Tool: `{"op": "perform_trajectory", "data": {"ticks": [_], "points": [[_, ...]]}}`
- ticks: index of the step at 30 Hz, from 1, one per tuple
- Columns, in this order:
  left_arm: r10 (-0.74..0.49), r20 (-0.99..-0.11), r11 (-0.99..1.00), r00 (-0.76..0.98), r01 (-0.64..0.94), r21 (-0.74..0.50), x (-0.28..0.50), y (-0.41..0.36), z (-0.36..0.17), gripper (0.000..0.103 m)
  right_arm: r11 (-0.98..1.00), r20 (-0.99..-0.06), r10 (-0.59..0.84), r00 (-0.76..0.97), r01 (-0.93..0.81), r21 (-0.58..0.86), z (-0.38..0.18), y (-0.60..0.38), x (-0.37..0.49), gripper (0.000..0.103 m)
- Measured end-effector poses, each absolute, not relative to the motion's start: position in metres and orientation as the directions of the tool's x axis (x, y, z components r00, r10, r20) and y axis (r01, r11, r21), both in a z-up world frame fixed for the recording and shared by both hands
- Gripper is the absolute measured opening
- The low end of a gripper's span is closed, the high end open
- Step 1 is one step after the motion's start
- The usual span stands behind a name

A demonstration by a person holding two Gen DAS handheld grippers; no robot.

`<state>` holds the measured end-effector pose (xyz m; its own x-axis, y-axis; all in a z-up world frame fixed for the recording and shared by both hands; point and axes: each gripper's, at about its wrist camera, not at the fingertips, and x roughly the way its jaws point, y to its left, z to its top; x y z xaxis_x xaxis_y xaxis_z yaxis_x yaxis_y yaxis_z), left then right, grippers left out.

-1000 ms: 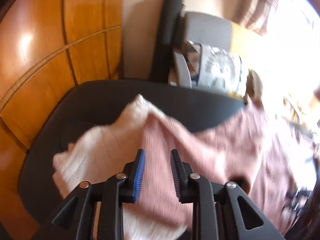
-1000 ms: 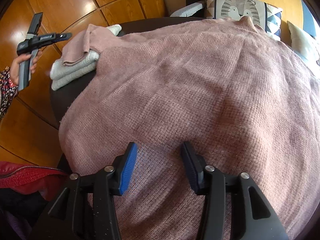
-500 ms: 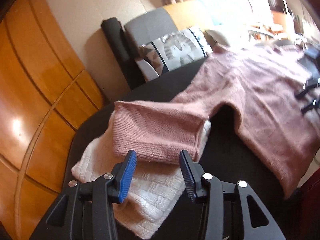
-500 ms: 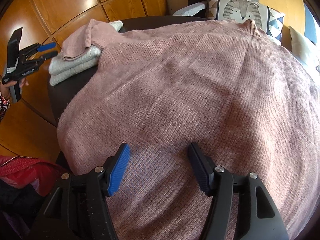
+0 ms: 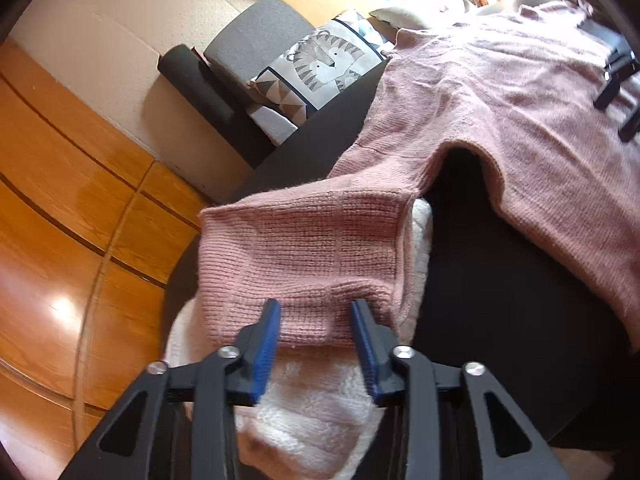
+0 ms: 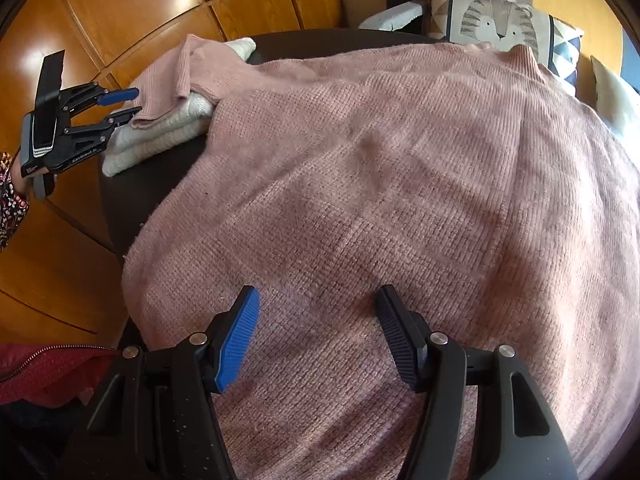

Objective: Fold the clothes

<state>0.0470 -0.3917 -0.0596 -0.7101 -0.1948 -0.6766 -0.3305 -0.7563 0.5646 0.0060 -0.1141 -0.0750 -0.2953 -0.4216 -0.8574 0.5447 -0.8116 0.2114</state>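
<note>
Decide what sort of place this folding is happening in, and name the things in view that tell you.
Most likely a home living room: a lion-print cushion on a grey upholstered seat, glossy wooden wall panelling, and a pink sweater spread over a dark round table.

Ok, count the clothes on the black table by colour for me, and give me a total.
Pink: 1, the pink sweater spread over the black table, one sleeve lying on the folded stack.
White: at least 1, the folded white knit; its layers may be more than one garment, which I cannot tell.
Total: at least 2.
</note>
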Motion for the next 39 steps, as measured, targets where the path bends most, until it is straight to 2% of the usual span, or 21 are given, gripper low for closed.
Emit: {"op": "perform_trajectory", "data": {"ticks": [3, 6, 9, 11, 13, 18, 24, 29, 31, 32, 34, 35, 39], "points": [[-0.154, -0.695, -0.787, -0.702, -0.338, 0.516, 0.046, -0.394, -0.058, 0.01, -0.81, -0.859, -0.417, -0.295, 0.549, 0.205, -0.075, -0.114, 0.007, 0.064], [-0.131, -0.717, -0.813, -0.685, -0.34, 0.473, 0.046, -0.397, -0.057, 0.004, -0.813, -0.859, -0.418, -0.297, 0.544, 0.208, -0.076, -0.114, 0.007, 0.064], [-0.119, -0.712, -0.816, -0.692, -0.34, 0.467, 0.052, -0.399, -0.054, 0.005, -0.811, -0.859, -0.416, -0.297, 0.549, 0.203, -0.077, -0.115, 0.008, 0.064], [-0.106, -0.692, -0.814, -0.714, -0.337, 0.473, 0.061, -0.401, -0.05, 0.009, -0.809, -0.859, -0.417, -0.297, 0.552, 0.202, -0.077, -0.114, 0.009, 0.064], [-0.106, -0.678, -0.82, -0.727, -0.322, 0.474, 0.069, -0.404, -0.045, 0.027, -0.81, -0.858, -0.418, -0.298, 0.549, 0.204, -0.078, -0.114, 0.008, 0.064], [-0.126, -0.695, -0.756, -0.708, -0.385, 0.529, 0.083, -0.401, -0.051, 0.029, -0.808, -0.86, -0.416, -0.296, 0.554, 0.2, -0.079, -0.117, 0.007, 0.068], [-0.199, -0.611, -0.628, -0.766, -0.378, 0.68, 0.075, -0.377, -0.071, 0.033, -0.808, -0.861, -0.413, -0.296, 0.555, 0.197, -0.079, -0.117, 0.008, 0.069], [-0.246, -0.529, -0.504, -0.812, -0.359, 0.786, 0.069, -0.357, -0.088, 0.033, -0.808, -0.861, -0.418, -0.29, 0.552, 0.206, -0.079, -0.116, 0.007, 0.069], [-0.24, -0.538, -0.551, -0.808, -0.343, 0.761, 0.065, -0.361, -0.081, 0.032, -0.808, -0.861, -0.418, -0.289, 0.552, 0.206, -0.079, -0.116, 0.007, 0.069], [-0.236, -0.542, -0.574, -0.806, -0.335, 0.747, 0.063, -0.363, -0.077, 0.029, -0.808, -0.861, -0.418, -0.289, 0.552, 0.207, -0.08, -0.116, 0.007, 0.069], [-0.229, -0.551, -0.619, -0.802, -0.317, 0.718, 0.059, -0.368, -0.07, 0.012, -0.807, -0.86, -0.42, -0.288, 0.553, 0.208, -0.08, -0.116, 0.007, 0.069], [-0.225, -0.556, -0.641, -0.8, -0.308, 0.703, 0.057, -0.37, -0.066, 0.009, -0.806, -0.86, -0.421, -0.288, 0.554, 0.209, -0.08, -0.116, 0.006, 0.069], [-0.224, -0.551, -0.736, -0.804, -0.231, 0.636, 0.049, -0.385, -0.046, 0.007, -0.804, -0.861, -0.421, -0.286, 0.556, 0.209, -0.08, -0.115, 0.006, 0.069]]}}
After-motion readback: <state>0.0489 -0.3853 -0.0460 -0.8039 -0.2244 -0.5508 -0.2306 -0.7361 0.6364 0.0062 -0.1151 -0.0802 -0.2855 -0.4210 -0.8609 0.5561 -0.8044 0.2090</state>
